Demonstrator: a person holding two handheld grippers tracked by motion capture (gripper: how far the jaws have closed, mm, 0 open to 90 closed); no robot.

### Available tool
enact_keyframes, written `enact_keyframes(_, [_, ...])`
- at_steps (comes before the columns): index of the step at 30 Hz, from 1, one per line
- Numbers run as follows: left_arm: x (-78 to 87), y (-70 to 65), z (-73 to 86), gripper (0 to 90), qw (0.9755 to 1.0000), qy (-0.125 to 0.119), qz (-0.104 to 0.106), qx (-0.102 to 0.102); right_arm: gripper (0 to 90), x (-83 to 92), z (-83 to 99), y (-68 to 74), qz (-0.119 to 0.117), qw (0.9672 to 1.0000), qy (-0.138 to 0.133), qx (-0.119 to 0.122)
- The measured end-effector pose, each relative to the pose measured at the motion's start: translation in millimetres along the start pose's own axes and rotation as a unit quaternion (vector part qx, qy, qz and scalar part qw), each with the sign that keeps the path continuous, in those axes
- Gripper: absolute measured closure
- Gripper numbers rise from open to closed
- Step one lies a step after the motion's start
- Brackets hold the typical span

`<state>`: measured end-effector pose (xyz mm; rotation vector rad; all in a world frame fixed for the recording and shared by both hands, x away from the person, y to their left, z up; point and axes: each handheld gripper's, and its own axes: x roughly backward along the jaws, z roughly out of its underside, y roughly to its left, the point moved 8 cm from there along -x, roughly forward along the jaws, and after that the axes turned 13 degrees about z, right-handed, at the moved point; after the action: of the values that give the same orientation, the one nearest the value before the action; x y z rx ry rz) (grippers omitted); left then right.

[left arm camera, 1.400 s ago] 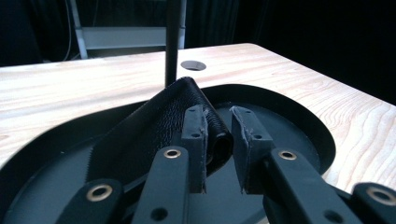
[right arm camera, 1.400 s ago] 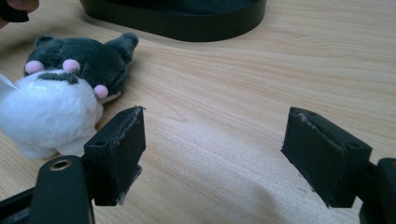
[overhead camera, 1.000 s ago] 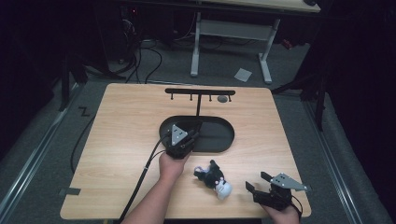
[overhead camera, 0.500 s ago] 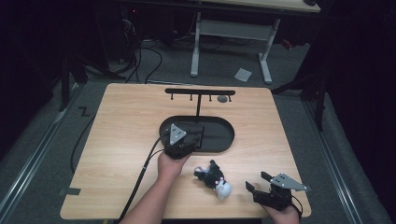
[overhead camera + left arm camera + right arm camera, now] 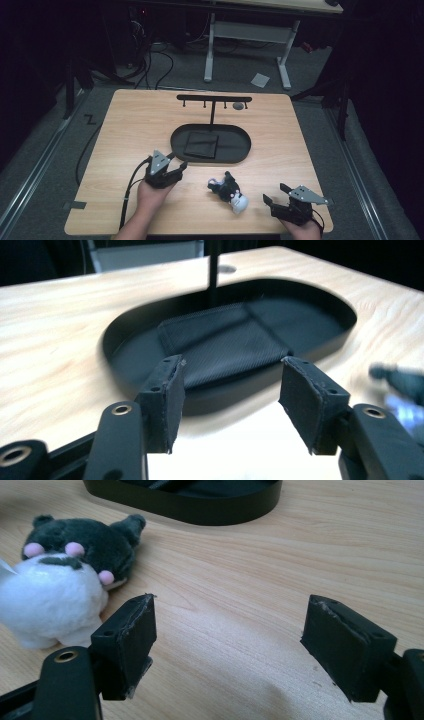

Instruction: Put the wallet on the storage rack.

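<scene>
A black folded cloth lies flat in the left half of a black oval tray. My left gripper hovers over the table just in front of the tray's left end. Its jaws have just been opening and nothing is between them. A small grey and white plush toy lies on the wood in front of the tray. My right gripper rests to the right of the toy, open, with bare table between its pads.
A black T-shaped stand with small hooks rises from the tray's far edge. A small grey disc lies near the stand's right end. Cables trail off the table's front left. Bare wood runs along the left and right sides.
My left gripper has pulled back from over the tray toward the front left and opened its jaws. The black cloth now lies uncovered in the tray. The right gripper and plush toy stayed put.
</scene>
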<state>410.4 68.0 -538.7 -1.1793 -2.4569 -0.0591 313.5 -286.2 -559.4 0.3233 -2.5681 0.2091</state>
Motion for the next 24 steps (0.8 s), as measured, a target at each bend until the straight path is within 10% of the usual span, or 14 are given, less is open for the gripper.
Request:
enact_keyframes(8, [64.9, 11.8, 35.5, 41.0, 0.9997, 0.002, -0.024, 0.006, 16.8, 12.0, -18.6, 24.0, -0.026, 0.9994, -0.021, -0.001])
enact_keyframes(14, [74.8, 21.3, 35.2, 41.4, 0.9993, -0.01, -0.032, 0.016, 11.6, 13.0, -35.9, 73.6, -0.072, 0.9966, -0.029, 0.028])
enact_keyframes(21, [88.6, 21.0, 41.8, 41.2, 0.9992, -0.001, -0.041, -0.004, 9.4, -22.6, -25.2, 106.6, -0.081, 0.9934, 0.041, 0.07])
enact_keyframes(24, [96.6, 25.0, 45.7, 41.3, 0.9988, 0.001, -0.049, -0.004, 26.0, -37.8, -15.5, 103.9, -0.075, 0.9909, 0.085, 0.073])
